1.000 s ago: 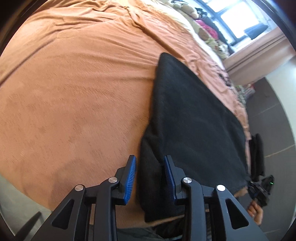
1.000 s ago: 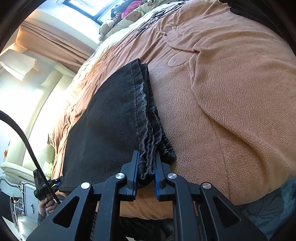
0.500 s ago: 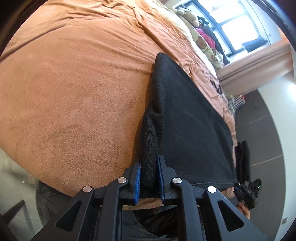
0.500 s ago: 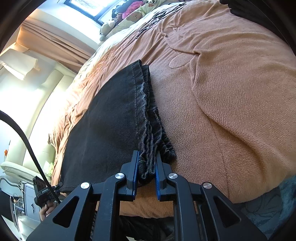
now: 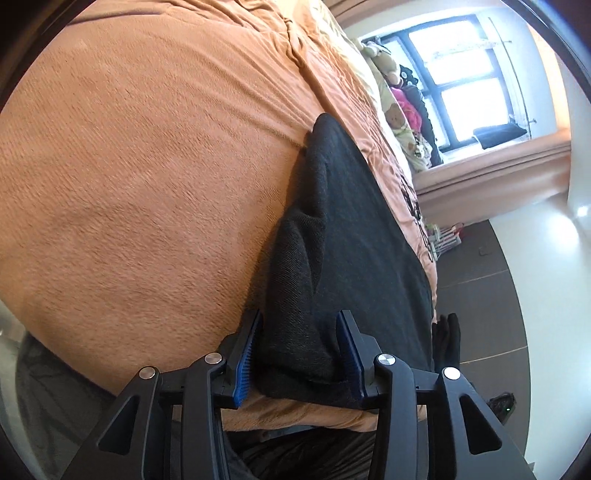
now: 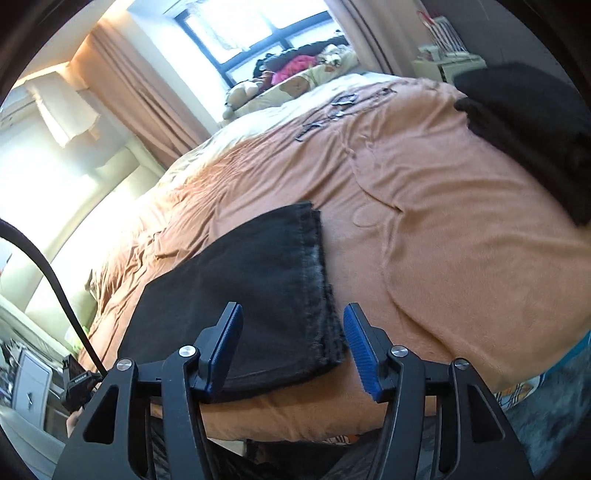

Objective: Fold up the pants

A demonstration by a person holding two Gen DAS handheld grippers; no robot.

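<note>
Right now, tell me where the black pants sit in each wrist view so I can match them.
Left wrist: the black pants run from centre down to the bottom, between the open left gripper fingers.
Right wrist: pants lie lower centre-left, behind the open right gripper.
Shared landmark: the window.

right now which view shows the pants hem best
Right wrist: the pants lie flat and their frayed hem runs clear down the right edge. Left wrist shows only the pants' bunched fold, no hem.
</note>
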